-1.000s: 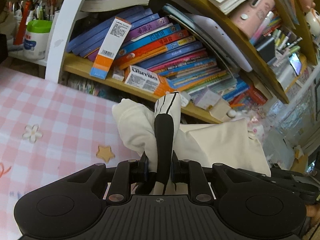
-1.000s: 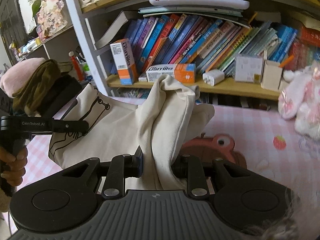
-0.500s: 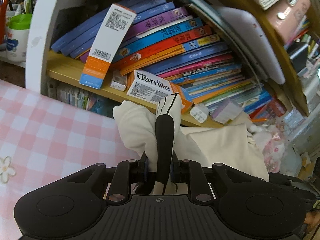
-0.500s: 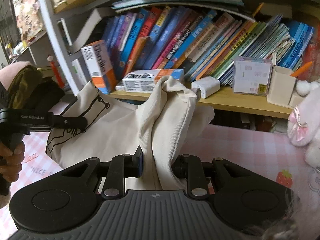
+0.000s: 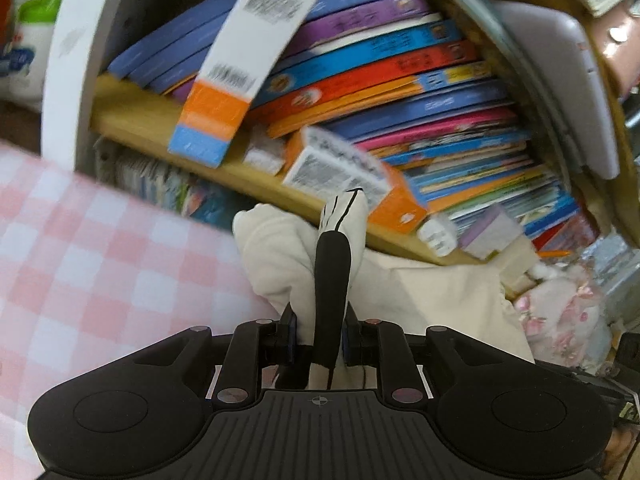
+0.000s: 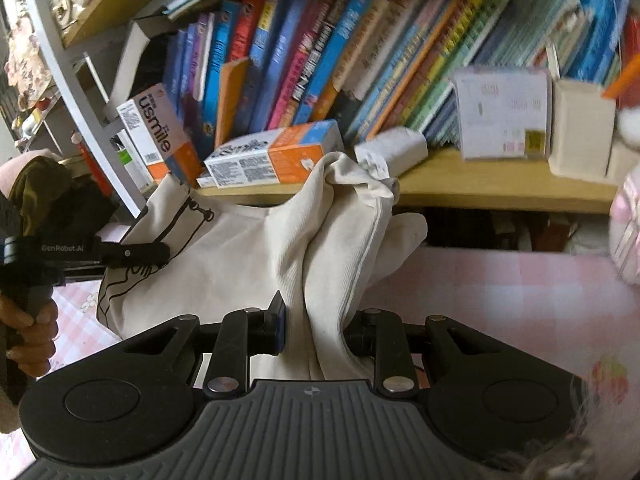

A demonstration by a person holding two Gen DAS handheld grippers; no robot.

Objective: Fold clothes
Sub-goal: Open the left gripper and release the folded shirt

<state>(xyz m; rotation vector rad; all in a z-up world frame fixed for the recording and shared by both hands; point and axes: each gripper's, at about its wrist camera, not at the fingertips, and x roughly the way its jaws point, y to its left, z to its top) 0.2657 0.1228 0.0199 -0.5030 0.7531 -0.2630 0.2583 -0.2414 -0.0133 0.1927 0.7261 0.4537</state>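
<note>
A cream garment point(image 6: 240, 256) with a black line drawing hangs stretched between both grippers, above the pink checked tablecloth point(image 5: 100, 264). My left gripper point(image 5: 320, 332) is shut on one bunched corner of the garment point(image 5: 280, 256), where a black printed strip sticks up between the fingers. My right gripper point(image 6: 316, 332) is shut on another bunched corner, its folds rising in front of the camera. In the right wrist view the left gripper point(image 6: 136, 254) shows at the left, held by a hand point(image 6: 24, 332), clamping the garment's edge.
A wooden bookshelf point(image 6: 500, 184) packed with books point(image 6: 320, 60) stands very close behind the table. Orange-and-white boxes point(image 6: 276, 156) lie on it. A pile of pink and dark clothes point(image 6: 36, 184) sits at the left. A pink plush toy point(image 5: 560, 312) is at the right.
Both grippers have carried the garment forward, toward the bookshelf, which now looms much larger. Their grip on the cloth is unchanged. The view is blurred by motion.
</note>
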